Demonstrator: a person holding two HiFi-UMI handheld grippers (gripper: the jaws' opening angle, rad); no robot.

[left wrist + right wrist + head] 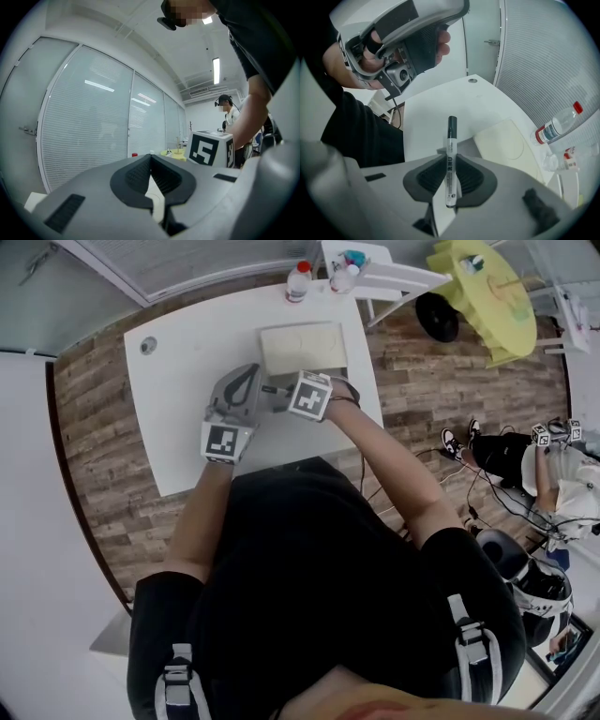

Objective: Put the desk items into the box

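Above the white table (178, 409), the right gripper (451, 159) has its jaws partway closed on a whiteboard marker (451, 136). They clamp the barrel with the black cap pointing away, which looks steady enough for carrying. The cream box (506, 140) lies just beside it and the marker is not yet inside, so a short swing should bring it over. The left gripper (151, 157) tilts up toward the windows with its jaws pressed together on nothing, seemingly kept clear. A red-capped water bottle (557, 124) stands beyond the box.
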